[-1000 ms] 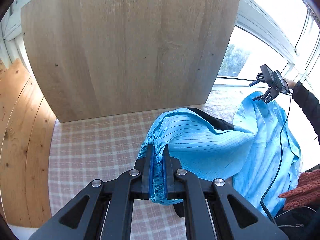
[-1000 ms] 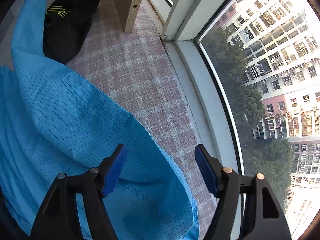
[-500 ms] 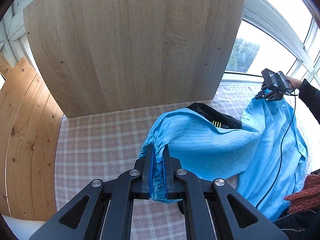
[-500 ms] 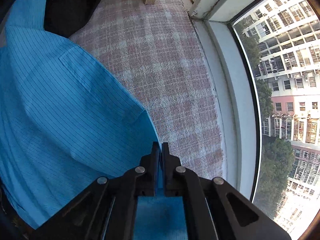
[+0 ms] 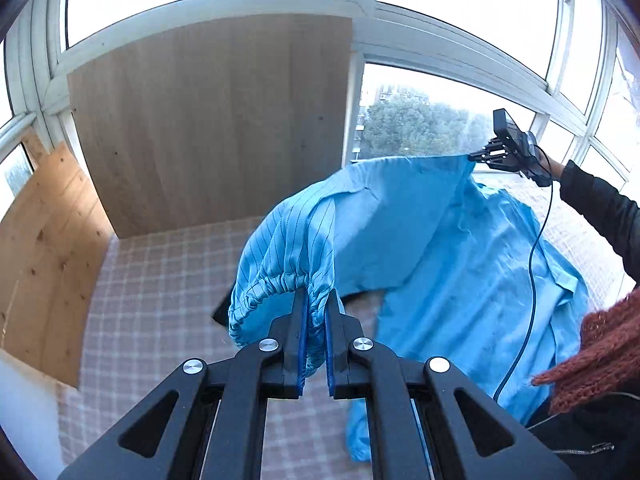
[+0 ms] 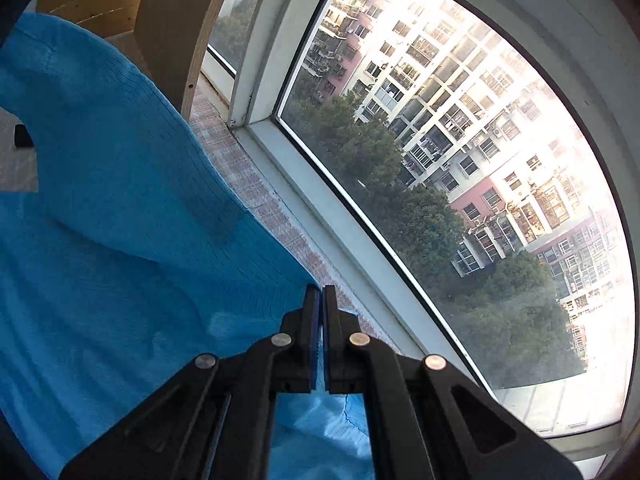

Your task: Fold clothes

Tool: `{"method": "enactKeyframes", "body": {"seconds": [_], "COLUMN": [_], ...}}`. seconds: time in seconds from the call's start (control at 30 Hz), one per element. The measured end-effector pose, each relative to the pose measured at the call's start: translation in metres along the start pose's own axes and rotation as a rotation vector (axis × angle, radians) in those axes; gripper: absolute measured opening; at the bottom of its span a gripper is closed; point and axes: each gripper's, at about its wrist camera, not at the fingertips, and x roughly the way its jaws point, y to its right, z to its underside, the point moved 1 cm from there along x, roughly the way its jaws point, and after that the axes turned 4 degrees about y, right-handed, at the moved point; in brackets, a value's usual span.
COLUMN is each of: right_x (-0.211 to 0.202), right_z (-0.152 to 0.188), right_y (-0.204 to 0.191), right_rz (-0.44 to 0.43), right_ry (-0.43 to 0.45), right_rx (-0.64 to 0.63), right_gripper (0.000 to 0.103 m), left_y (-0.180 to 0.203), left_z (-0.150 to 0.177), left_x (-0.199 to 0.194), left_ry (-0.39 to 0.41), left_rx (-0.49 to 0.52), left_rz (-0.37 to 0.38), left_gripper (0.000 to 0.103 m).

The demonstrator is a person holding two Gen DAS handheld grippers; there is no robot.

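Left wrist view, scanned left to right: pale pine boarding (image 5: pixel 44 240) on the far left; next to it a tall light-wood panel (image 5: pixel 208 120) standing upright against the white window frame (image 5: pixel 356 12). Below both, a pink-and-white checked cloth (image 5: pixel 160 288) covers the work surface. Centre foreground: left gripper (image 5: pixel 314 312), jaws nearly closed and pinching the gathered elastic cuff (image 5: pixel 272 284) of the blue garment (image 5: pixel 460 272); cuff bunched between the blue pads. Garment is pinstriped; sleeve rises from the cuff, fabric lifted clear of the cloth in an arc toward the upper right, remainder draped down onto the surface at right. A dark item (image 5: pixel 220 314) shows just under the cuff, mostly hidden. Upper right: right gripper (image 5: pixel 474 156), in a person's hand (image 5: pixel 554 166), dark sleeve (image 5: pixel 600 208) behind it, clamped on a raised corner of the garment; a cable (image 5: pixel 532 272) hangs from it across the fabric. A rust-coloured knit (image 5: pixel 596 356) at the right edge. Right wrist view, left to right: blue garment (image 6: pixel 120 240) fills the left half, sloping up and away; wood panel edge (image 6: pixel 176 32) top left; right gripper (image 6: pixel 321 300) centre bottom, jaws pressed together with a thin edge of blue fabric between the pads; checked cloth strip (image 6: pixel 256 192) along the sill; window (image 6: pixel 460 160) with trees and apartment blocks outside.
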Motion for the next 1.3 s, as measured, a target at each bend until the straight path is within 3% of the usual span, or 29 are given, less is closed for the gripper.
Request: {"method": "enactKeyframes", "body": {"seconds": [0.13,0.17,0.23,0.47,0.5,0.53,0.63,0.7,0.77,0.8,0.9,1.03,1.2,1.3], "right_x": [0.021,0.027,0.035,0.035,0.036,0.039,0.034,0.025,0.01,0.002,-0.018,-0.024,0.02,0.053], "right_z": [0.06,0.074,0.096,0.118,0.119,0.12,0.117,0.111,0.102,0.096,0.063,0.001,-0.06,-0.084], "right_y": [-0.018,-0.023,-0.029,-0.022,-0.02,-0.019,-0.027,-0.036,-0.042,-0.042,-0.043,-0.07,-0.145,-0.184], "right_rz": [-0.004,-0.005,-0.005,0.002,0.006,0.021,-0.019,-0.046,-0.069,-0.072,-0.105,-0.215,-0.243,-0.282], "right_ry": [-0.101,-0.13,-0.173,-0.218,-0.245,-0.277,-0.333,-0.347,-0.339,-0.331,-0.262,-0.149,-0.105,-0.116], "right_rx": [0.037,0.03,0.028,0.088,0.088,0.079,0.014,-0.044,-0.087,-0.095,-0.062,-0.051,-0.197,-0.269], "right_gripper": [0.001,0.001,0.001,0.001,0.001,0.001,0.004,0.016,0.037,0.039,0.04,0.039,0.04,0.04], "left_y": [0.064,0.076,0.089,0.089,0.093,0.101,0.112,0.105,0.097,0.095,0.089,0.06,0.043,0.026], "left_z": [0.1,0.121,0.151,0.175,0.178,0.181,0.194,0.202,0.208,0.212,0.213,0.188,0.158,0.15], "left_x": [0.056,0.069,0.08,0.047,0.046,0.049,0.055,0.054,0.047,0.042,0.027,0.036,0.089,0.112], "left_ry": [-0.235,-0.309,-0.382,-0.371,-0.384,-0.408,-0.488,-0.513,-0.53,-0.54,-0.547,-0.444,-0.443,-0.435], "left_rx": [-0.007,0.016,0.037,-0.099,-0.099,-0.074,0.0,-0.038,-0.079,-0.08,-0.056,-0.136,-0.027,-0.062], "left_rz": [0.117,0.11,0.083,0.131,0.164,0.176,0.127,0.128,0.13,0.132,0.116,0.084,-0.041,0.024], "left_gripper": [0.008,0.008,0.008,0.009,0.011,0.02,0.029,0.029,0.03,0.033,0.038,0.044,0.044,0.044]}}
